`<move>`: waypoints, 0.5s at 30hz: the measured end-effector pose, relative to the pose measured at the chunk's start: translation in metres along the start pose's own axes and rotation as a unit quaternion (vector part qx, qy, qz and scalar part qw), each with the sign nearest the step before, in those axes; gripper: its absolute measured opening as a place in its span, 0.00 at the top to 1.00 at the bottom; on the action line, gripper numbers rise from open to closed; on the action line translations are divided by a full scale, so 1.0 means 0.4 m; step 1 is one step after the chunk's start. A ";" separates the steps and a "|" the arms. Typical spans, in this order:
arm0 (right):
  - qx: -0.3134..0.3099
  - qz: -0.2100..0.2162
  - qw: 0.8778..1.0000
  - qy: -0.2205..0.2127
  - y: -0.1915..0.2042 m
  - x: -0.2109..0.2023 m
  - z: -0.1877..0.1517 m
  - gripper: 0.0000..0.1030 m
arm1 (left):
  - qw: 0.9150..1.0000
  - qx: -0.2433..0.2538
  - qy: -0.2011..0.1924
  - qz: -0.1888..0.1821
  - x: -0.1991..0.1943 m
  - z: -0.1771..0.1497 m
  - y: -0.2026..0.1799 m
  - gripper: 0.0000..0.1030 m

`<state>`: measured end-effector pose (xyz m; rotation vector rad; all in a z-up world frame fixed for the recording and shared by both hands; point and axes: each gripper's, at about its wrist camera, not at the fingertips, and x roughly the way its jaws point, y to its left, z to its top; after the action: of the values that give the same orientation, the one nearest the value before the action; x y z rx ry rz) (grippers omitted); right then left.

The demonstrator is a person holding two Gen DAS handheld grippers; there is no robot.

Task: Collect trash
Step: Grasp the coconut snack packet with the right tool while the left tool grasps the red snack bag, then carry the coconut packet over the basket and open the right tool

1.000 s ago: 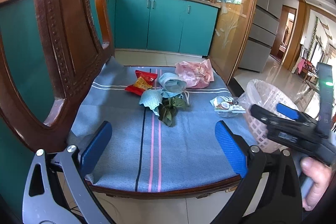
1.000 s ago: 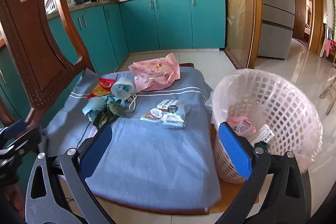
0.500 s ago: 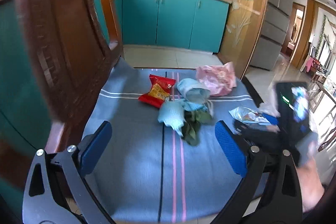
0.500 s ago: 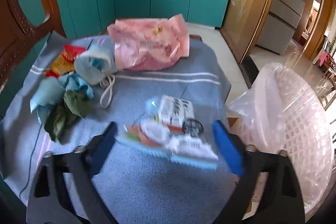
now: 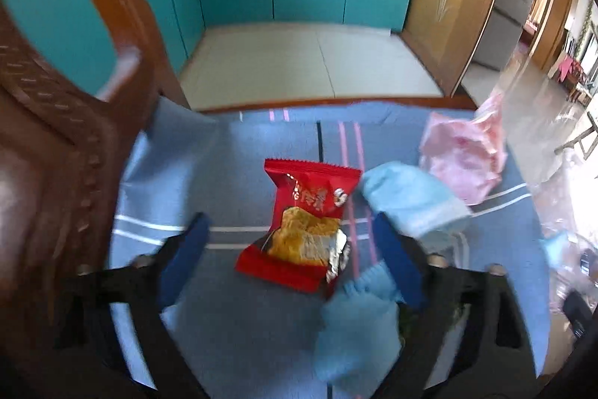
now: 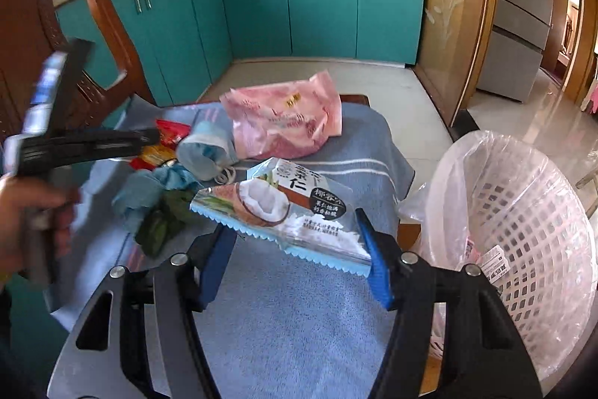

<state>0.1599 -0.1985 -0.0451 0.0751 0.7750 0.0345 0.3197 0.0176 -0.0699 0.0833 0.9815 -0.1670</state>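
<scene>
1. The right gripper (image 6: 295, 257) has the coconut wrapper (image 6: 284, 212) between its blue fingers (image 6: 375, 268); the fingers are closing, and the wrapper's ends reach both pads, lifted off the cloth (image 6: 299, 324).
2. The left gripper (image 5: 295, 260) hangs over the red snack packet (image 5: 302, 227), which lies flat on the cloth between its fingers (image 5: 183, 257). The fingers are closing but stand clear of the packet on both sides.
3. A blue mask (image 5: 407, 200) lies just right of the red packet, and a second blue wad (image 5: 355, 331) sits under the right finger.
4. A pink bag (image 6: 284, 118) lies at the far side of the cloth.
5. Dark green scraps (image 6: 160, 223) lie beside the masks.
6. The white lined basket (image 6: 523, 230) stands to the right of the desk, holding a few scraps.
7. A hand (image 6: 22, 212) grips the left gripper's handle.
</scene>
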 end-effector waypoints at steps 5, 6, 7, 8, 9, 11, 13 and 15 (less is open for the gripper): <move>-0.014 0.007 1.000 -0.011 0.019 -0.031 0.004 0.40 | 0.999 -0.021 0.026 -0.009 0.043 -0.013 0.031 0.85; -0.018 0.006 1.000 -0.013 0.023 -0.033 0.004 0.40 | 0.999 -0.022 0.021 -0.010 0.033 -0.019 0.034 0.87; -0.020 0.006 1.000 -0.014 0.026 -0.034 0.003 0.40 | 1.000 -0.026 0.010 -0.012 0.012 -0.027 0.037 0.88; -0.017 0.009 1.000 -0.014 0.026 -0.036 0.001 0.40 | 0.999 -0.030 -0.006 -0.011 -0.016 -0.038 0.039 0.88; -0.015 0.012 1.000 -0.014 0.025 -0.036 0.002 0.40 | 0.999 -0.032 -0.027 -0.010 -0.059 -0.053 0.040 0.88; -0.009 0.020 1.000 -0.017 0.024 -0.043 0.002 0.40 | 0.998 -0.027 -0.064 -0.009 -0.146 -0.085 0.029 0.88; -0.006 0.025 0.999 -0.026 0.026 -0.063 0.003 0.40 | 0.994 -0.008 -0.109 -0.006 -0.269 -0.142 0.000 0.88; -0.005 0.036 0.999 -0.036 0.030 -0.095 -0.001 0.40 | 0.990 0.000 -0.140 -0.007 -0.371 -0.199 -0.024 0.88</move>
<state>0.1324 -0.1887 -0.0177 0.0936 0.7006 0.1028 0.1720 0.0349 0.0097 0.0505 0.7017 -0.1861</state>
